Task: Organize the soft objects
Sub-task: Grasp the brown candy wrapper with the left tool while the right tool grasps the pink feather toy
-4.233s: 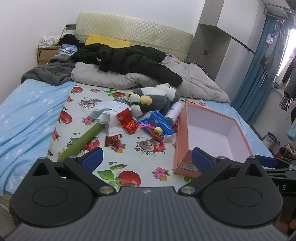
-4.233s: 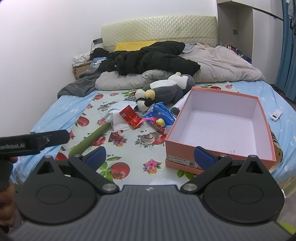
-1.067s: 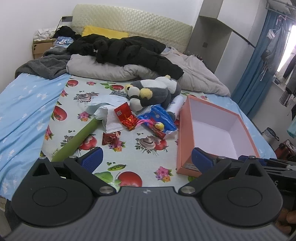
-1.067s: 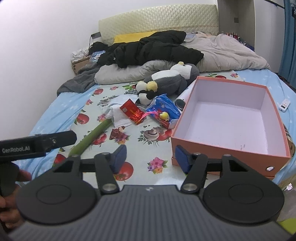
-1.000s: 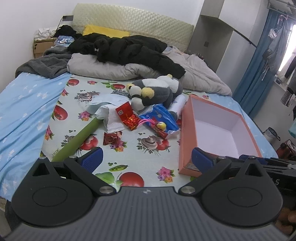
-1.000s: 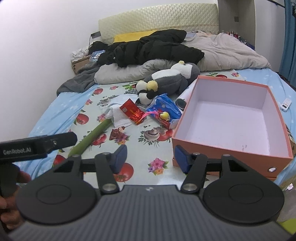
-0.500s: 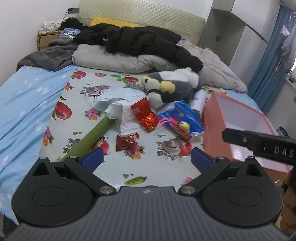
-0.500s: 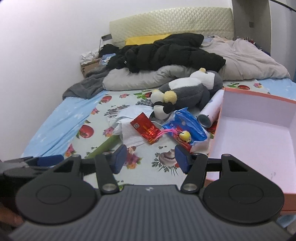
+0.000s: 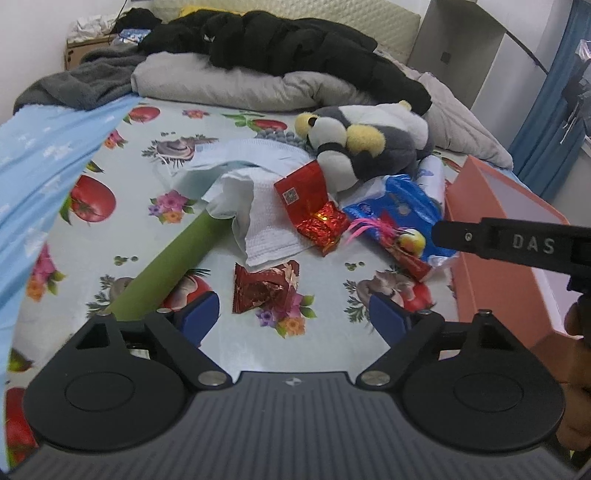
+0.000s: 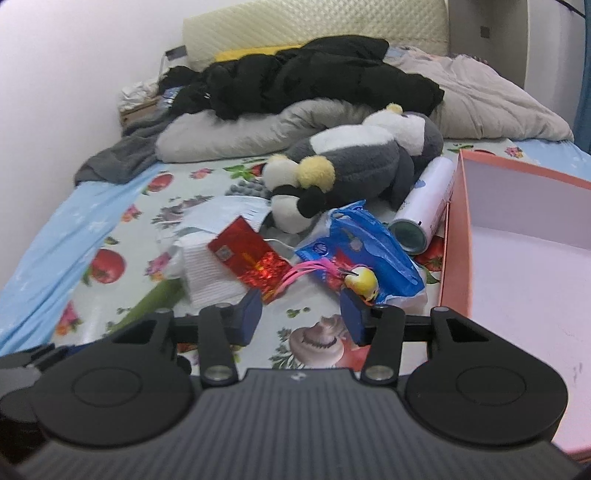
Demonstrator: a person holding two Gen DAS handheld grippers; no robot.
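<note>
Both have closed in on the bed's (image 9: 155, 184) clutter: right hand-held gripper (image 10: 301, 315) half-narrowed, empty, near the feather toy (image 10: 360, 278); left hand-held gripper (image 9: 293, 319) wide, nothing boxed yet

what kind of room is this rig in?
Almost certainly a bedroom: a bed under a fruit-print sheet, a padded headboard against the wall, and a rumpled duvet with a plush toy in front of it.
</note>
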